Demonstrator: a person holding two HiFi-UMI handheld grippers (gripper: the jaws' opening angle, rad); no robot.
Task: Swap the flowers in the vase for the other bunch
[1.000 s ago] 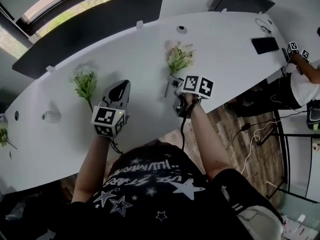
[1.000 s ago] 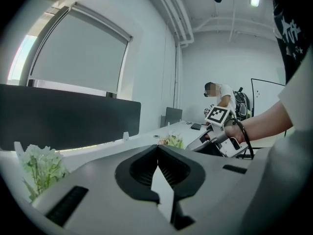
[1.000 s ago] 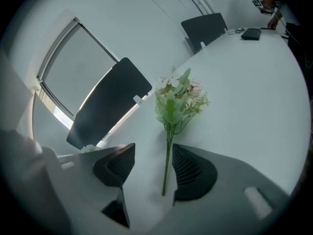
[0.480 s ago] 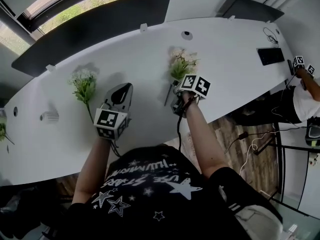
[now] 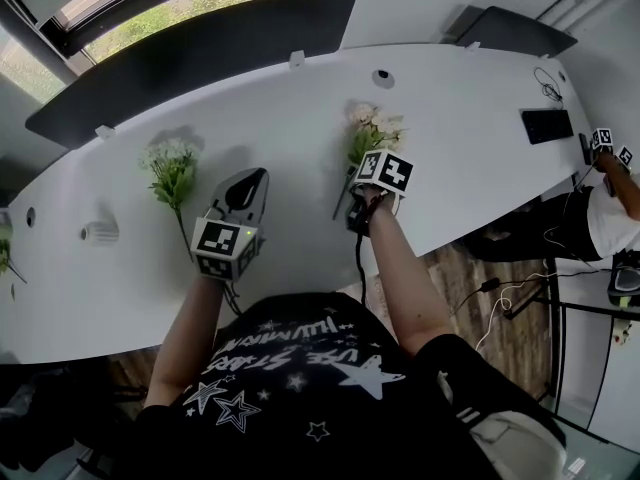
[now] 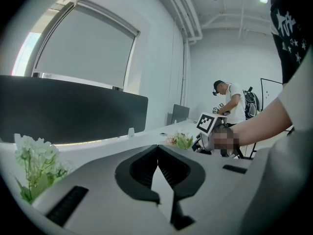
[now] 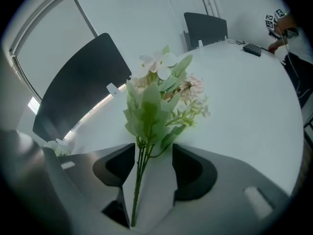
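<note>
- On a long white table [image 5: 470,88], two bunches of artificial flowers lie flat, well apart from each other.
- The bunch with pink and white blossoms [image 5: 372,133] lies near the middle of the table. Its flower heads point away from the person and its stems point toward the near edge.
- The right gripper [image 7: 153,152] tilts down over this bunch. Its jaws stand wide apart, one on each side of the thin green stems.
- In the right gripper view the stems run closer to the jaw on the left. They may brush that pad, but the picture is too soft there to be sure. Nothing is clamped.
- The white-flowered bunch [image 5: 170,168] lies further to the person's left, near the left gripper and apart from it.
- The left gripper [image 6: 157,150] points across the table, with its jaws closed together at the tips and nothing between them.
- A dark divider panel [image 5: 200,53] runs along the far edge of the table.
- A dark flat device [image 5: 546,125] lies near the table's right end, where a second person [image 5: 612,193] stands.
</note>
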